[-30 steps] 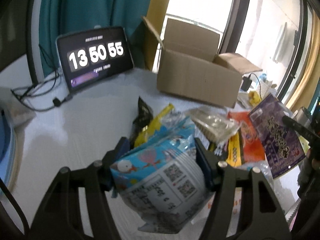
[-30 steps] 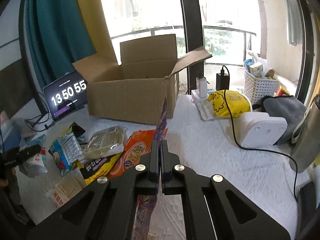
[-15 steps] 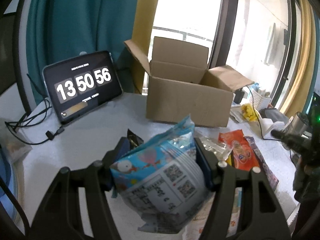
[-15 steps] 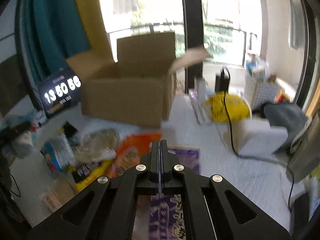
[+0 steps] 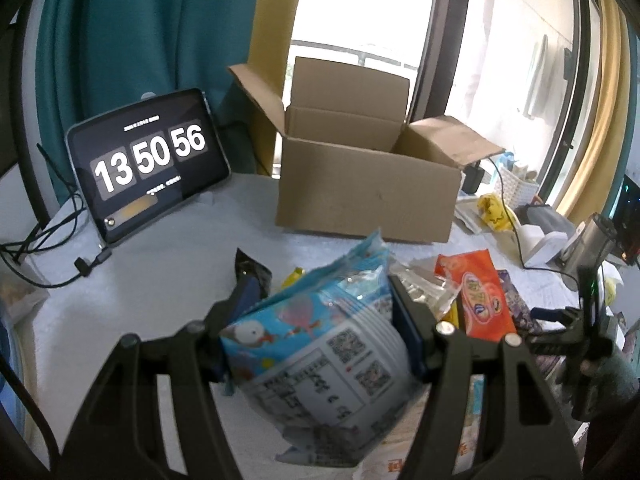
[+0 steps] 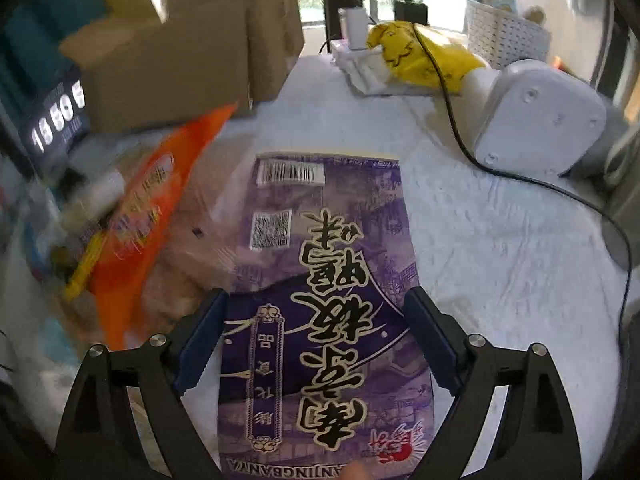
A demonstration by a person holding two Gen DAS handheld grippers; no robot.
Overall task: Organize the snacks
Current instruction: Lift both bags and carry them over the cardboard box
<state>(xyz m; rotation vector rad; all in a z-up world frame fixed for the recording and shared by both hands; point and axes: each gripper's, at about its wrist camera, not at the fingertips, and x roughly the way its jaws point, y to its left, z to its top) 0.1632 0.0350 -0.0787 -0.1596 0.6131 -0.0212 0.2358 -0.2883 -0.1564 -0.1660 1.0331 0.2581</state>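
Purple flat foil snack packet (image 6: 320, 280) has just been released by the right gripper (image 6: 316, 336) (jaws opened wide, packet between them); the blue puffy snack bag (image 5: 316, 344) is clamped by the left gripper (image 5: 320, 320), boxing judged next.

daylight from blown-out window (image 5: 360, 12) | fisheye-bent edges | right view's left side motion-smeared (snacks)

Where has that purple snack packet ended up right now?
In the right wrist view the purple packet lies flat on the white tablecloth, between the right gripper's open jaws, with the orange packet just to its left.
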